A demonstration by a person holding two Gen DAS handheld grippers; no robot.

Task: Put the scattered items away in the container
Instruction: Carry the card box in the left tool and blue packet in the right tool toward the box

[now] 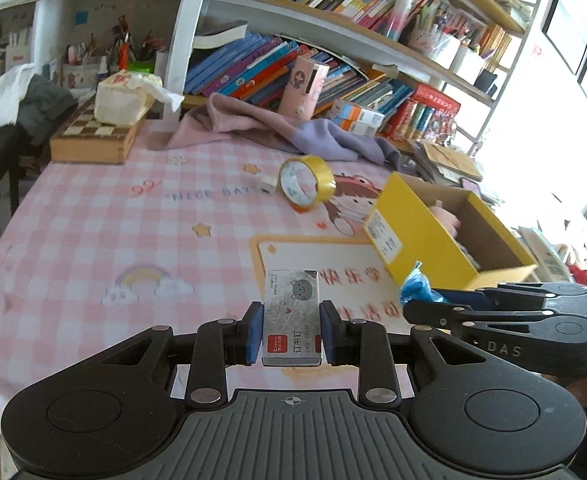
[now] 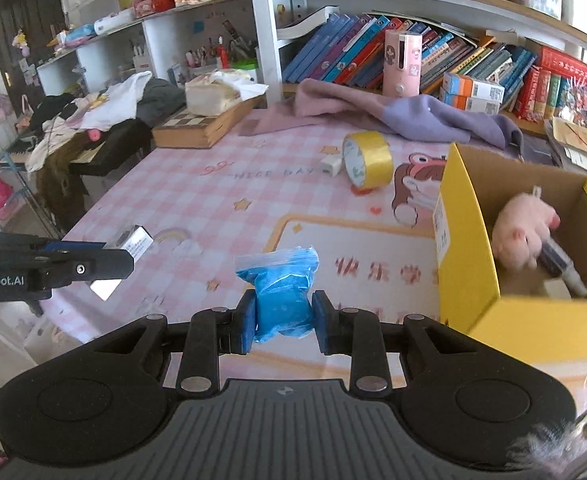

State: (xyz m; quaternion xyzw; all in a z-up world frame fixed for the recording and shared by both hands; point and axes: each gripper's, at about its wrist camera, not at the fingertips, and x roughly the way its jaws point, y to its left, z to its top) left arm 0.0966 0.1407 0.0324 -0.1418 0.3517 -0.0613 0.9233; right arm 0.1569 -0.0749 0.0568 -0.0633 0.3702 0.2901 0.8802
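Observation:
My left gripper (image 1: 292, 330) is shut on a grey staple box (image 1: 292, 312) with a cat picture, held above the pink checked tablecloth. My right gripper (image 2: 283, 318) is shut on a blue plastic bag (image 2: 281, 292), left of the yellow cardboard box (image 2: 469, 240). The box (image 1: 413, 232) holds a pink plush toy (image 2: 523, 236) and a pen (image 2: 561, 266). A yellow tape roll (image 1: 305, 184) stands on edge with a small white eraser (image 1: 267, 183) beside it. The right gripper shows in the left wrist view (image 1: 413, 304), the left one in the right wrist view (image 2: 131, 258).
A pink and purple cloth (image 2: 393, 114) lies at the table's back. A chess box (image 1: 93, 140) with a tissue pack (image 1: 123, 100) sits at the back left. Bookshelves (image 2: 413, 56) and a pink cylinder (image 2: 402, 62) stand behind. A chair with clothes (image 2: 93, 120) is to the left.

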